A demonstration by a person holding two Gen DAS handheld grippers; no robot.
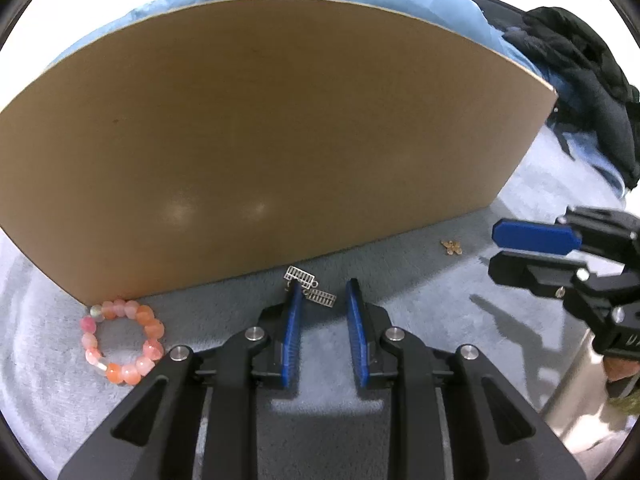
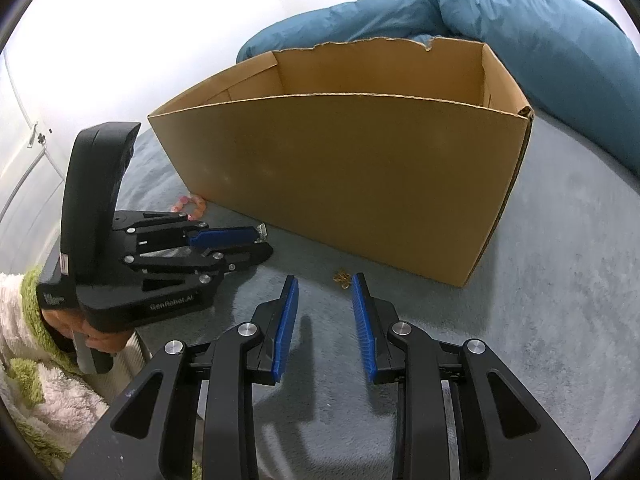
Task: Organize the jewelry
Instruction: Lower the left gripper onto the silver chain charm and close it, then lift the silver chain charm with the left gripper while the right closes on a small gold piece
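Grey-blue plush bedding [image 1: 400, 240] serves as the work surface, with a blue duvet [image 2: 520, 12] bunched behind an open cardboard box [image 2: 340, 168] and dark clothing [image 1: 580, 80] heaped at the far right. Left gripper [image 1: 322, 294]: angled steeply down at the bedding just before the box's near wall, jaws standing a little apart, pads not pressing on anything. Silver ladder-shaped earrings [image 1: 310, 288]: two pieces, lying on the bedding between the left fingertips, one partly hidden behind the left blue pad [image 1: 294, 320]. Pink and orange bead bracelet [image 1: 122, 346]: flat on the bedding at the box's left corner, touching or nearly touching the cardboard; in the right wrist view only a sliver shows past the left gripper's body. Right gripper [image 2: 324, 286]: pitched down, jaws parted with nothing between them. Small gold flower-shaped piece [image 2: 342, 278]: on the bedding just ahead of the right fingertips, near the box's base; too small to make out its detail. Hand [image 2: 100, 336]: grips the left gripper's handle, mostly hidden beneath it, with a fuzzy green and white sleeve [image 2: 24, 360] cut off at the edge. Box interior: floor out of sight.
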